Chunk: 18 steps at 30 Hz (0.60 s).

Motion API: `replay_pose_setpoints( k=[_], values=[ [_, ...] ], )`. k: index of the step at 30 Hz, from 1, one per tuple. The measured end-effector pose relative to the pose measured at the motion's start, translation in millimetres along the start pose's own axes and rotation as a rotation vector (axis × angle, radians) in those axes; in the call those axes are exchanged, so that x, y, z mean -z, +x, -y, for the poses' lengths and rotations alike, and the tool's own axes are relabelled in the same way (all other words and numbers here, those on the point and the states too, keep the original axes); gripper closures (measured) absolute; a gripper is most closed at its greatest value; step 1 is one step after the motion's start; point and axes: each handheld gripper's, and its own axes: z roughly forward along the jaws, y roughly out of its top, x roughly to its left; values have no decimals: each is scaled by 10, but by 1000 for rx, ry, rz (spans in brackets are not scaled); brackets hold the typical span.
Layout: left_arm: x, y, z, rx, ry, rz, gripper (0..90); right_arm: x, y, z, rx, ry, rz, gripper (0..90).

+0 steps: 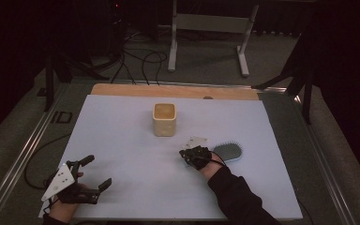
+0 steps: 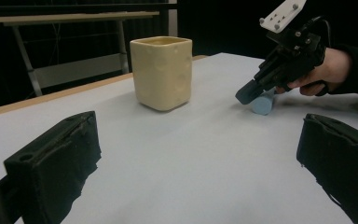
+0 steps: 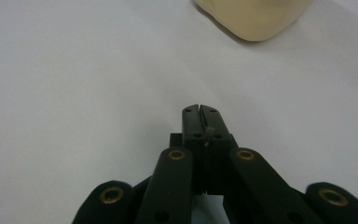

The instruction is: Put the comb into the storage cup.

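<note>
- At the centre of the high view, slightly above the middle, a cream square cup (image 1: 164, 119) stands upright on the pale surface (image 1: 122, 140), well apart from both grippers.
- Lower left of that frame: the left gripper (image 1: 96, 172) is held in a hand at the near edge, its grey three-cornered plate on top and its jaws spread wide, nothing between them.
- Lower centre-right: the right gripper (image 1: 186, 155) reaches in on a dark sleeve (image 1: 236, 197). Just to its right lies a hairbrush (image 1: 228, 151), bristles up, head pointing toward the right of the frame.
- From above, the brush handle runs under the right gripper and is hidden; whether the jaws touch it cannot be told there.
- The left gripper view adds what the high view hides: at the upper right, the right gripper (image 2: 251, 93) tilts down, and a pale blue round handle end (image 2: 263, 105) sits on the surface right against the jaw tips.
- That same view shows the cup's (image 2: 162, 72) dimpled side at upper centre, and its own two jaws far apart at the lower corners.
- The right gripper view shows its own jaws pressed together (image 3: 199, 110), only a thin seam between them, over bare surface, with the cup's base (image 3: 254, 18) at the top edge.
- Whether any of the handle is pinched there cannot be told.
</note>
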Motion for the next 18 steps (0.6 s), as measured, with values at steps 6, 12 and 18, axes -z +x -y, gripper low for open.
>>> replay_pose_setpoints(
  k=[6,12,18],
  values=[
    [0,3,1,1,-2,-1,0,43,8,55,4,9,-18,900],
    [-2,0,-1,1,0,1,0,113,71,108,24,22,-32,900],
    [0,-1,-3,-1,0,-1,0,203,142,191,29,31,-50,900]
  ],
)
